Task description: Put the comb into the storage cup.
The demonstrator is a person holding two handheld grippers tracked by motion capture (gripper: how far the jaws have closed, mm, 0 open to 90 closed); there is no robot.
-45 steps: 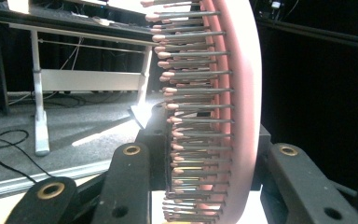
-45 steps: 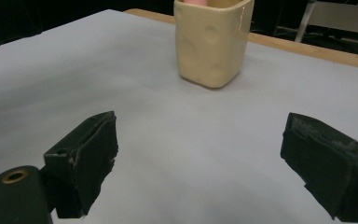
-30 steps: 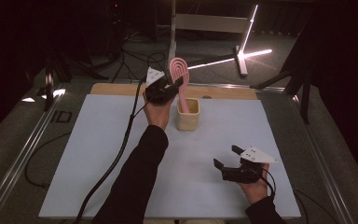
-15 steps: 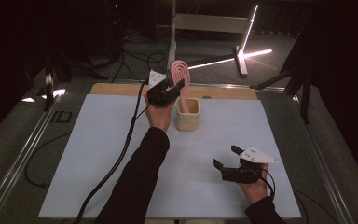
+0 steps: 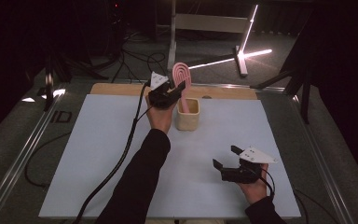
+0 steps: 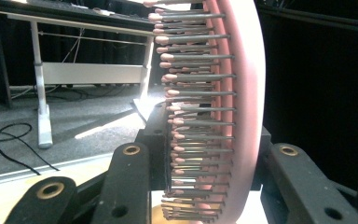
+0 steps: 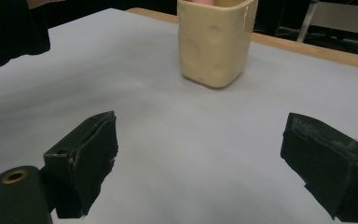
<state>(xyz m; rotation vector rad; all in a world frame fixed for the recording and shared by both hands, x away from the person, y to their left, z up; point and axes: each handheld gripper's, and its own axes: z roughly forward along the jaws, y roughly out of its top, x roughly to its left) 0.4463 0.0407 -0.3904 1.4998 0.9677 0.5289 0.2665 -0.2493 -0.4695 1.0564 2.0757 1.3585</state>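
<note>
One pink hairbrush (image 5: pixel 182 79), one cream cup (image 5: pixel 187 115), two grippers, one white mat (image 5: pixel 98 154) over a wooden tabletop (image 5: pixel 116 88). Hairbrush upright, handle down inside the cup, oval head above the rim with concentric grooves on its face; in the left gripper view, rows of grey pins with pink tips (image 6: pixel 196 93) along a pink curved back. Cup squarish with rounded corners, shallow dimples on its side (image 7: pixel 216 39), standing on the mat near the far edge. Left gripper (image 5: pixel 168 93) at the cup's left, fingers (image 6: pixel 126 182) closed around the brush just below the head, brush between both black fingers. Right gripper (image 5: pixel 226 158) low over the mat's near right, well apart from the cup, fingers (image 7: pixel 86 154) spread wide open, holding nothing, pointed toward the cup.
</note>
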